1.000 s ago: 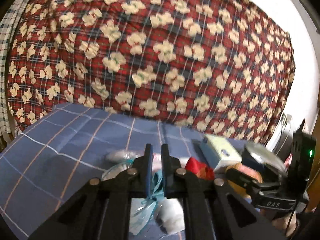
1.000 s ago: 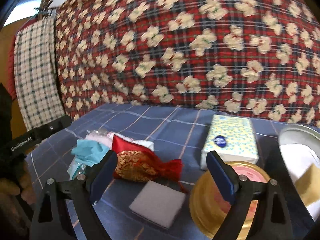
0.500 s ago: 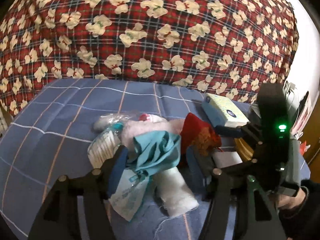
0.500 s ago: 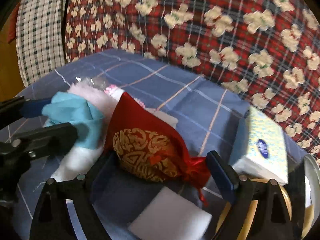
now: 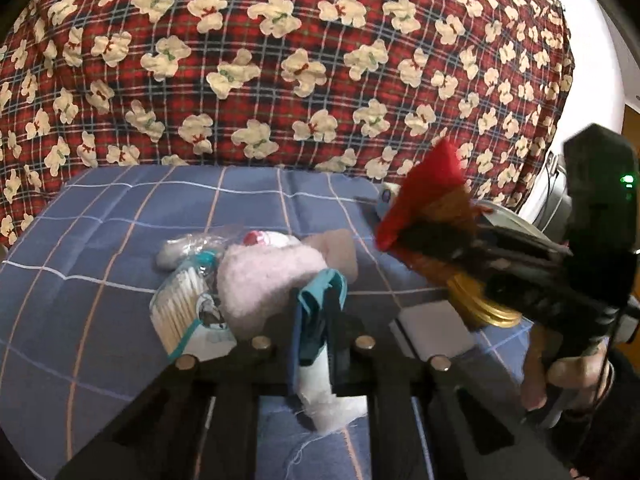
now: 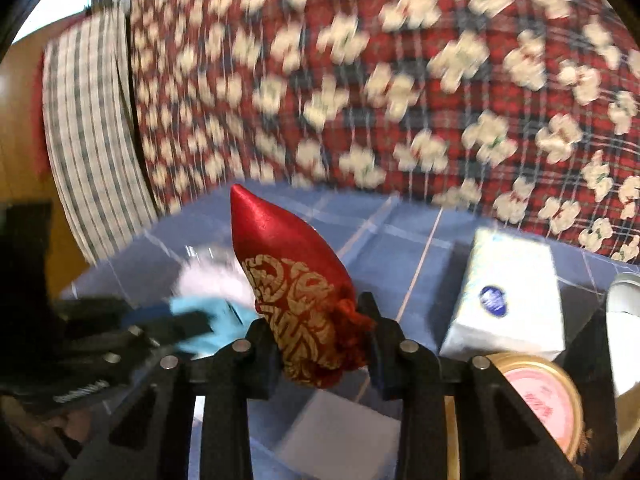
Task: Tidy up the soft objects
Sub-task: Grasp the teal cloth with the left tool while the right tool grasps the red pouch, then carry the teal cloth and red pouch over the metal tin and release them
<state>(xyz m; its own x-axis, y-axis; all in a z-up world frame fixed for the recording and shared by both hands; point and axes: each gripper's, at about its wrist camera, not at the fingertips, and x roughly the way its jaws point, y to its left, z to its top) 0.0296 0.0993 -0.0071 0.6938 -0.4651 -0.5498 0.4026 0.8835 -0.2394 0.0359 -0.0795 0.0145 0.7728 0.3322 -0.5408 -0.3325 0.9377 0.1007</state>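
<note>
My left gripper (image 5: 318,316) is shut on a teal cloth (image 5: 316,312) that lies against a fluffy pink soft item (image 5: 260,280) on the blue checked sheet (image 5: 120,240). My right gripper (image 6: 324,336) is shut on a red and gold satin pouch (image 6: 296,280) and holds it tilted above the sheet; the pouch also shows in the left wrist view (image 5: 428,200). A white roll of cloth (image 5: 328,400) lies under the left gripper. The teal cloth shows blurred in the right wrist view (image 6: 212,320).
A pack of cotton swabs (image 5: 180,312) lies left of the pink item. A grey sponge block (image 5: 432,328), a gold round tin (image 6: 540,396) and a tissue pack (image 6: 508,296) lie to the right. A red bear-print quilt (image 5: 280,60) rises behind.
My left gripper has shut on the teal cloth. My right gripper has shut on the red pouch and lifted it off the sheet.
</note>
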